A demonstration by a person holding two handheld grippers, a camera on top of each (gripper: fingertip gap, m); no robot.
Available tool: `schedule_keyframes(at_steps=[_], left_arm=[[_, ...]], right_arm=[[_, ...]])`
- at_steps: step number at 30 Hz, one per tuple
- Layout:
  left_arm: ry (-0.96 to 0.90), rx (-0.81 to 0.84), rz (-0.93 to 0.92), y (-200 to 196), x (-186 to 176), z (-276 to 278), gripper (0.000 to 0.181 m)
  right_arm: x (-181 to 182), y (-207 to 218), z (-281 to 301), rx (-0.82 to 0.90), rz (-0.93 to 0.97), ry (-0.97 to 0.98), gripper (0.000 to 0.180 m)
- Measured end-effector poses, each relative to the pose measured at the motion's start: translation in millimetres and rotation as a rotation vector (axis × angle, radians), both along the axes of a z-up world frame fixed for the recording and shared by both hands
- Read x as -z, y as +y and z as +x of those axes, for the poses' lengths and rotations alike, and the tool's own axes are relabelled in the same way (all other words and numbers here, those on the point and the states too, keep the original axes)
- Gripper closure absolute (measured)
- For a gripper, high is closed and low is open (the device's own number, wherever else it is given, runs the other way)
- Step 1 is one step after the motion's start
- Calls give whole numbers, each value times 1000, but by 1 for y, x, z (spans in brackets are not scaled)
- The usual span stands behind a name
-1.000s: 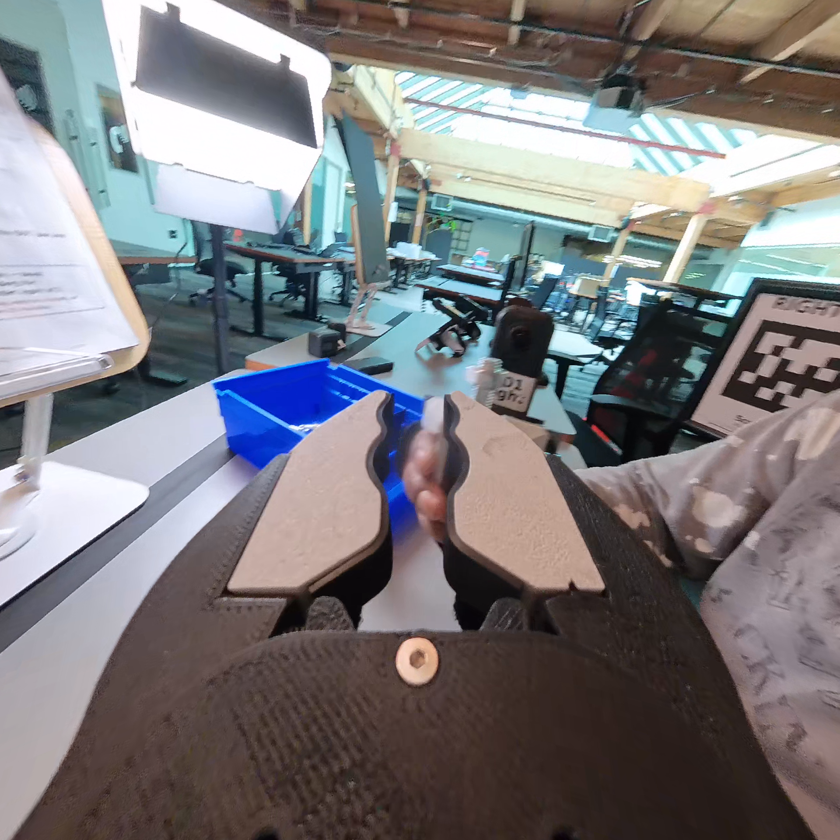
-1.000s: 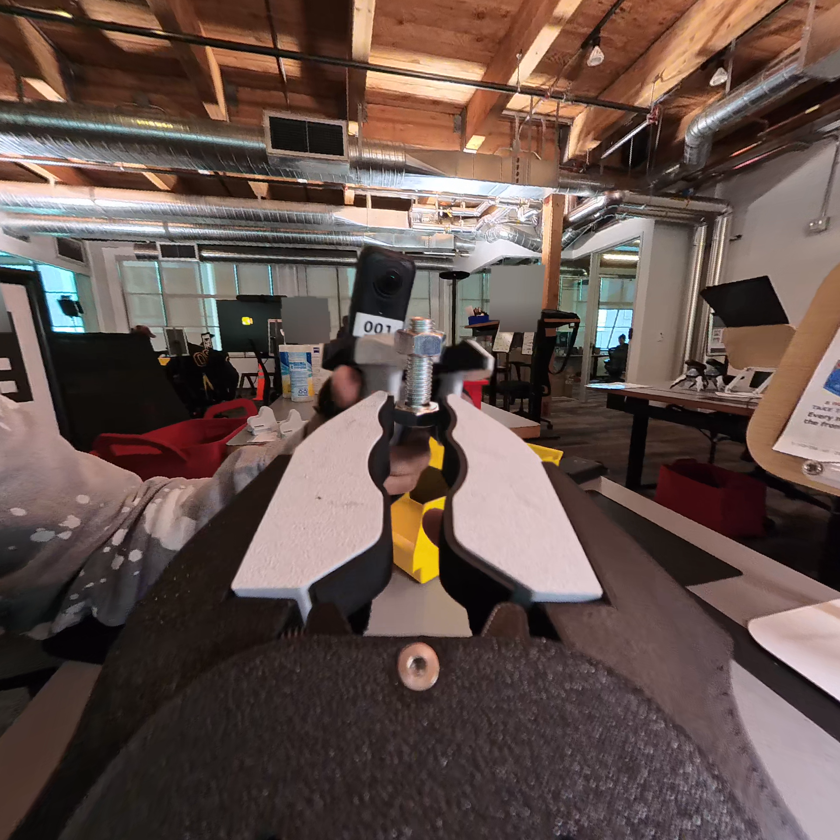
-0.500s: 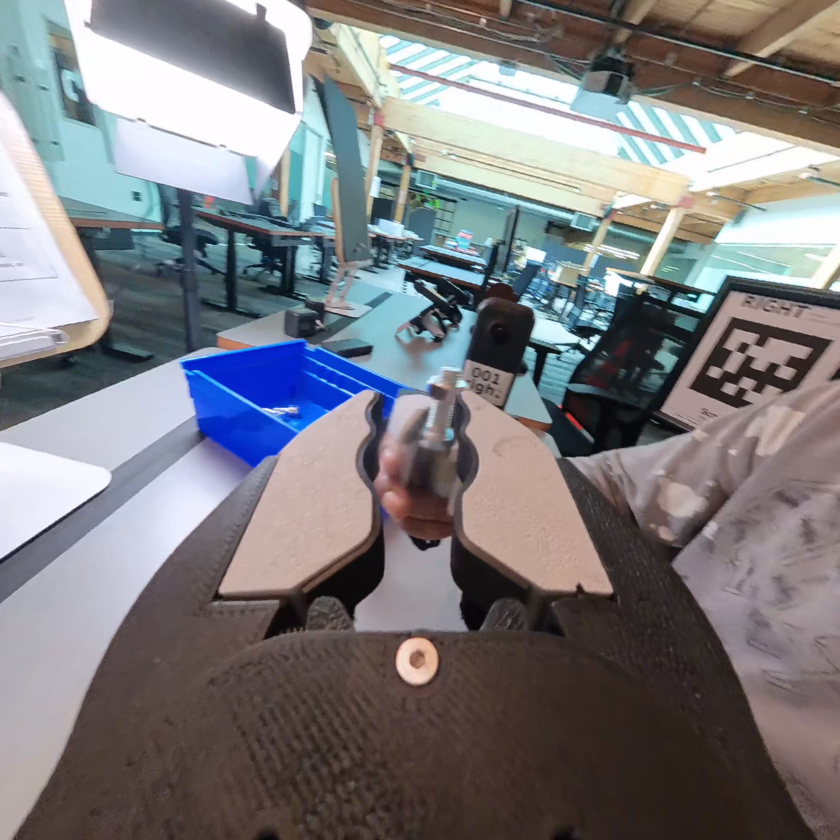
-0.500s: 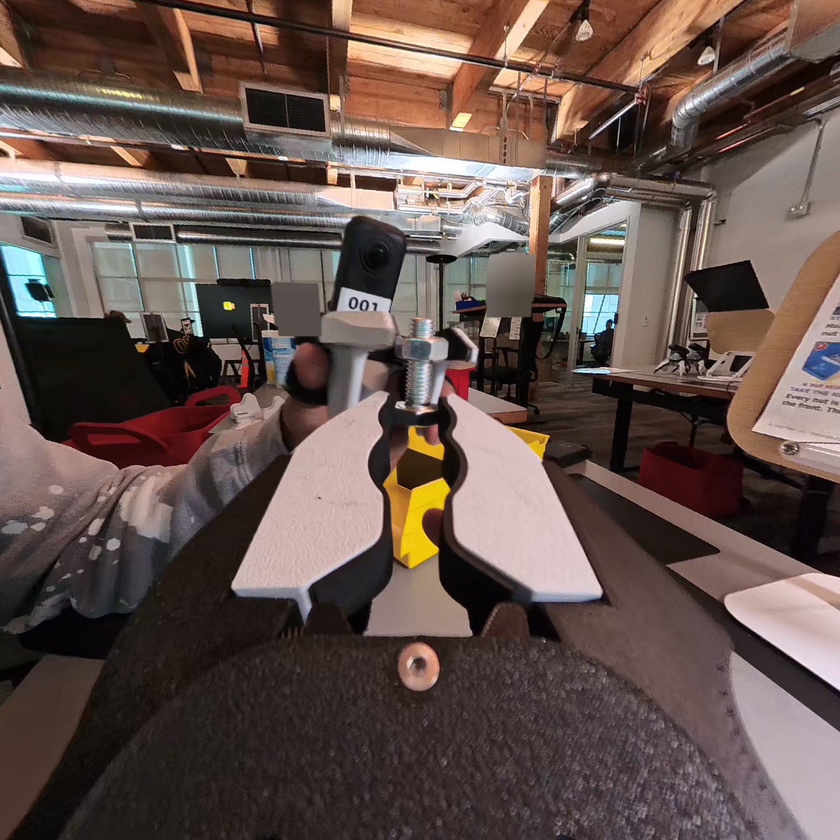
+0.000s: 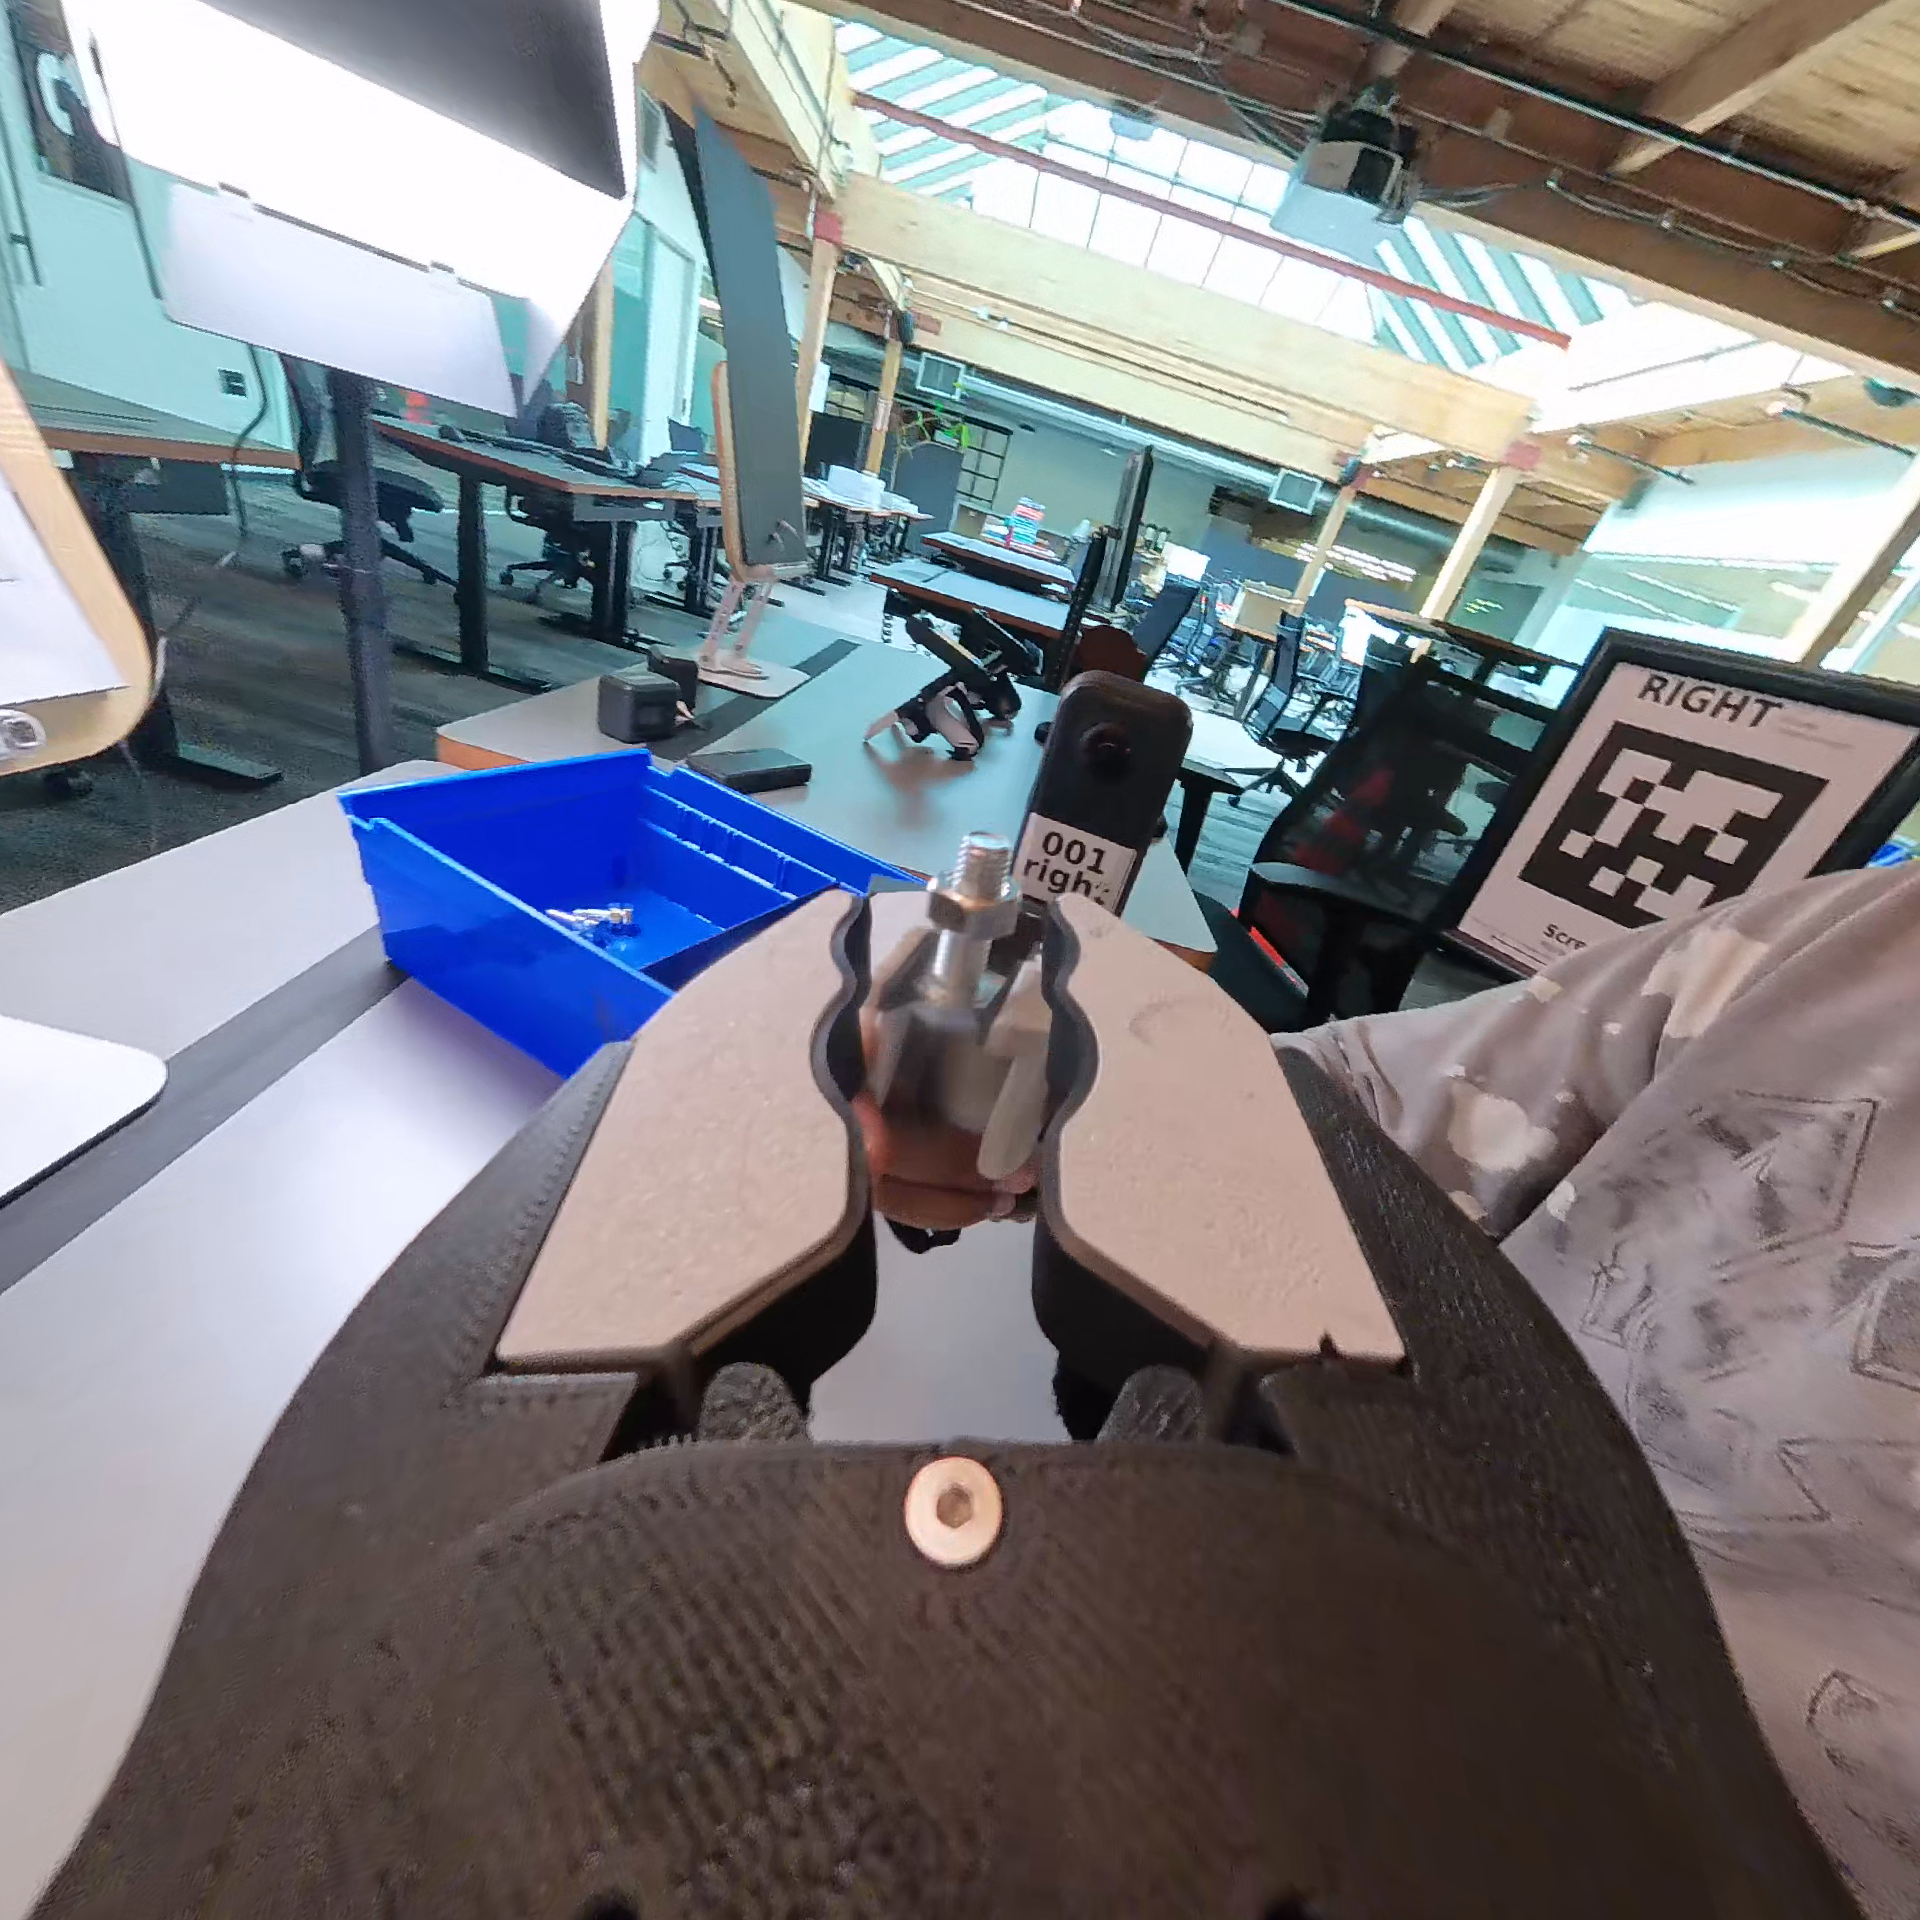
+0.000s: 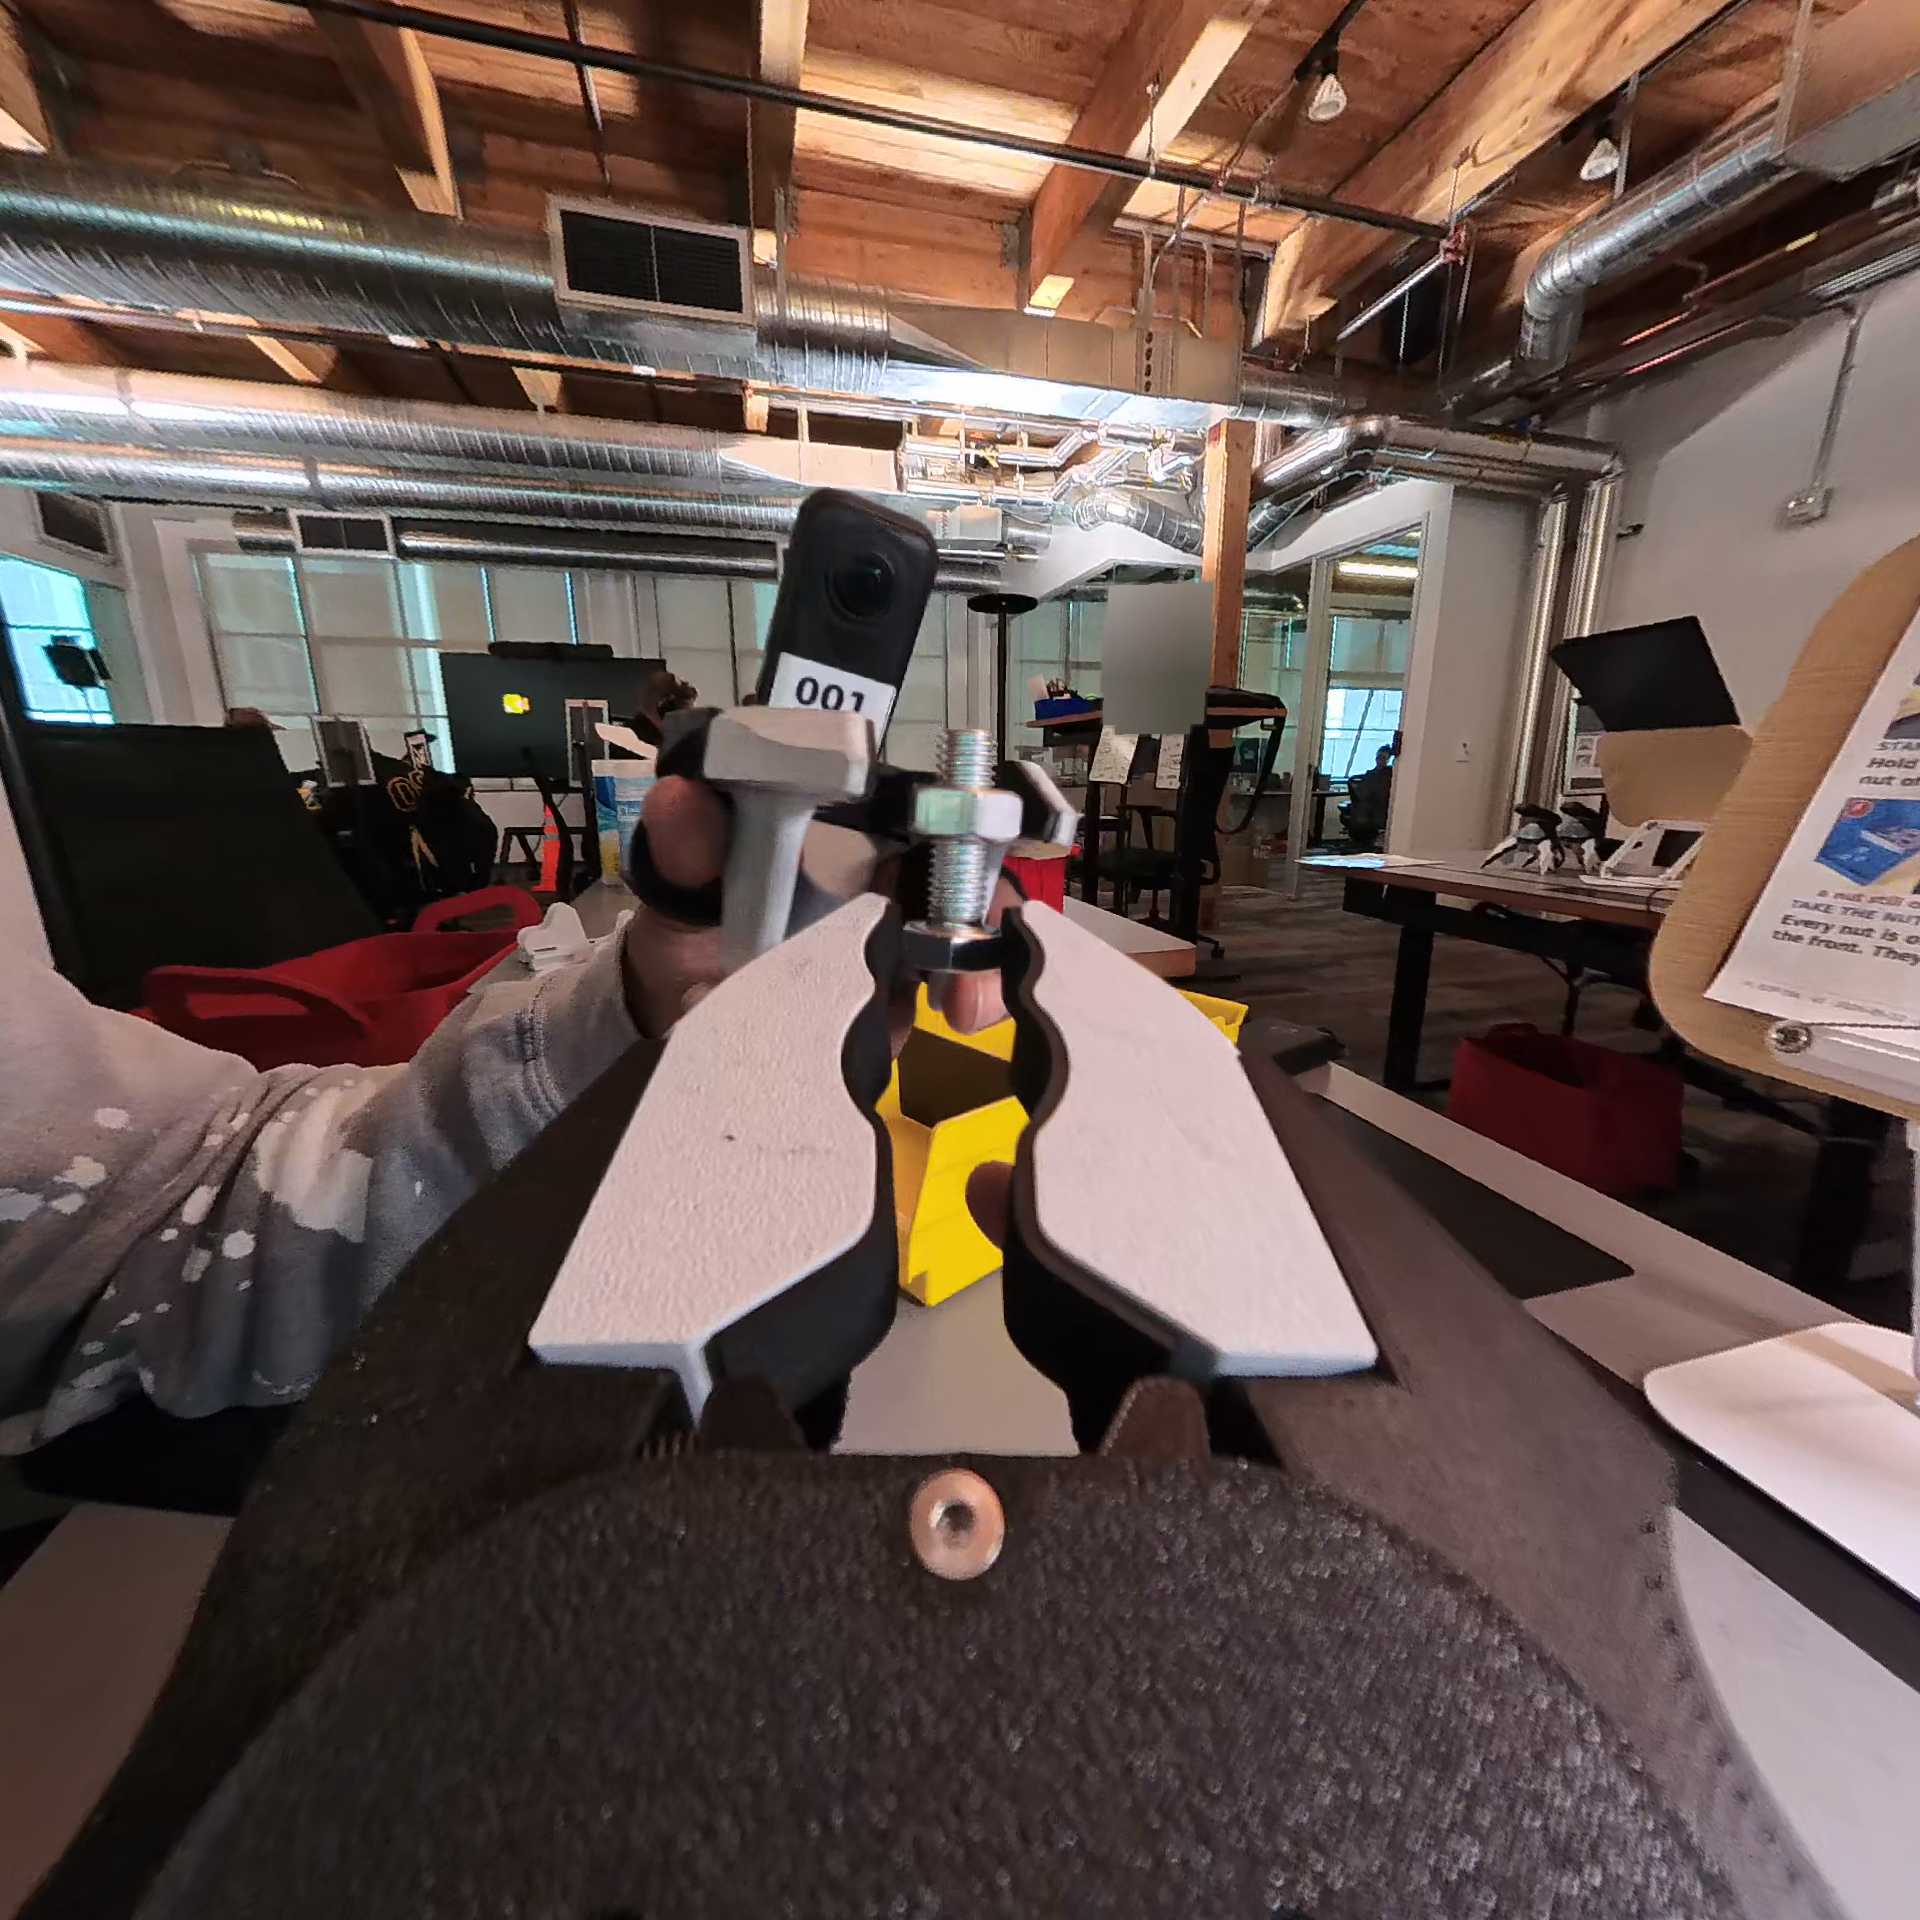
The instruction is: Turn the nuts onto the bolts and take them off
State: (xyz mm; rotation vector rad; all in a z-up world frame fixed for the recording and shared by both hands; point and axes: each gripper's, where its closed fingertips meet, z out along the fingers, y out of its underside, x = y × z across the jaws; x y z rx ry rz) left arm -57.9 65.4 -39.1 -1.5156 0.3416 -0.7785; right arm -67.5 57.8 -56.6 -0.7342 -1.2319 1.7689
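I am holding a steel bolt upright in my right tool, whose two fingers are pinched on the bolt's head at the bottom, with the threaded shank rising above them and a hex nut sitting partway down the thread. My left tool is facing it from the other side, and in its own view the bolt and nut are standing in the gap between its tips; its fingers are standing apart, near the nut, but whether they are touching it or gripping it I cannot tell. Both tools are raised above the grey tabletop, where a blue bin holding a few small metal parts is sitting on my left and a yellow bin is lying beyond my right tool. The bolt and nut are looking like hard, smooth metal, small and fairly light, so I am judging them stiff but slippery: the head is the place to clamp so the thread stays free, and the nut is best taken across two opposite flats rather than its corners. Too loose a pinch there would probably let the nut slide round instead of turning.
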Motion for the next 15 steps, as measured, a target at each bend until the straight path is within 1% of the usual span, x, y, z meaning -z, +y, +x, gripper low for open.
schedule_keyframes(at_steps=[3,5,6,7,8,10,15], left_arm=[[27,-8,-15,4,6,4,149],[-2,-4,-27,4,4,-1,149],[-25,-55,-47,8,4,-10,167],[-32,-139,-40,12,5,-25,173],[-32,-146,-27,11,4,-30,173],[-50,-83,-38,6,1,-25,162],[-18,18,-10,0,-1,5,150]], right_arm=[[-1,-4,1,-2,5,4,161],[-4,-1,3,-8,-14,17,161],[-7,0,7,-33,-33,43,161],[-9,1,9,-52,-47,51,161],[-11,1,10,-51,-45,56,161],[-12,2,10,-40,-35,57,161],[-3,1,2,0,-21,17,161]])
